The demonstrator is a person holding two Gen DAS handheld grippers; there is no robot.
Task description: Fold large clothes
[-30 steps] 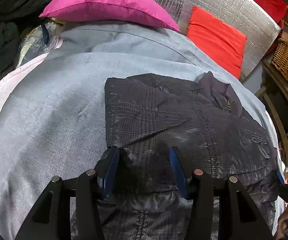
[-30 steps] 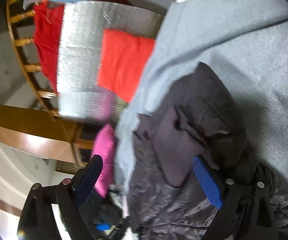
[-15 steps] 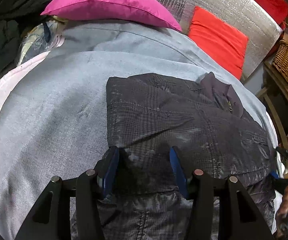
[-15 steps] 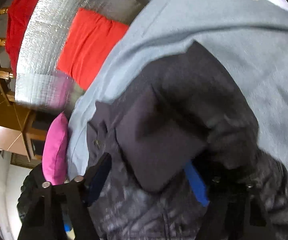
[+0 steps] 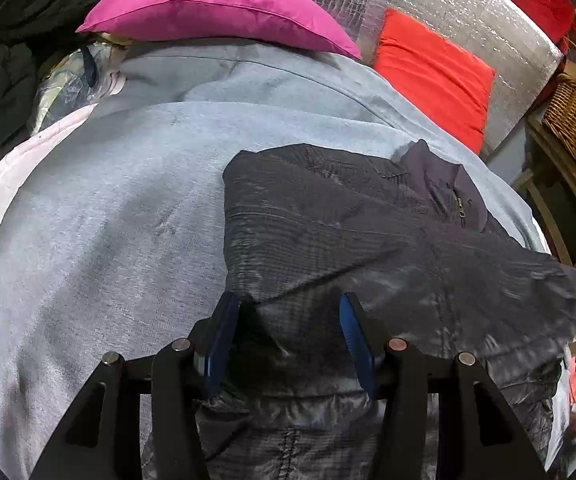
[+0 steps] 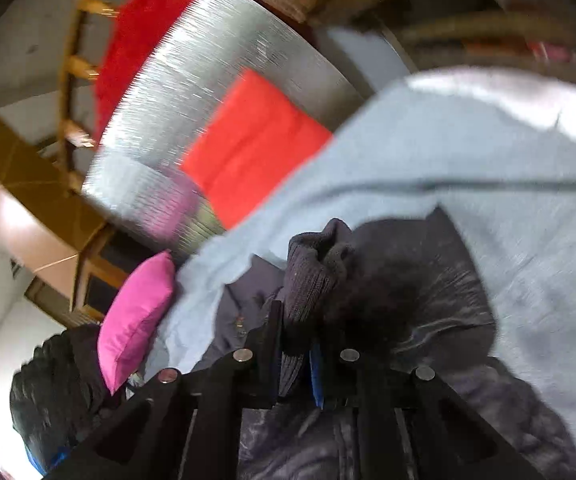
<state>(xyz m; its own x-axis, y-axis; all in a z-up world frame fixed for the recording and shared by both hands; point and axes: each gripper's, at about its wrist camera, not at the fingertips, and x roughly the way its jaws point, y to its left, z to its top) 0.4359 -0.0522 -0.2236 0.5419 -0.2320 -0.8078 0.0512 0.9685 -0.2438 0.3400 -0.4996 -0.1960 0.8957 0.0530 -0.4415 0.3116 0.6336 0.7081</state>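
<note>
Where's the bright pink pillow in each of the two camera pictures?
Left wrist view: the pink pillow lies at the top, left of centre, at the far end of the grey-blue blanket.
Right wrist view: the pink pillow is at lower left, tipped on end, beside the blanket's edge.
Shared landmark: the red cushion leaning on the silver foil panel, in both views.

Dim light, fisheye warp, right view motion-blurred
</note>
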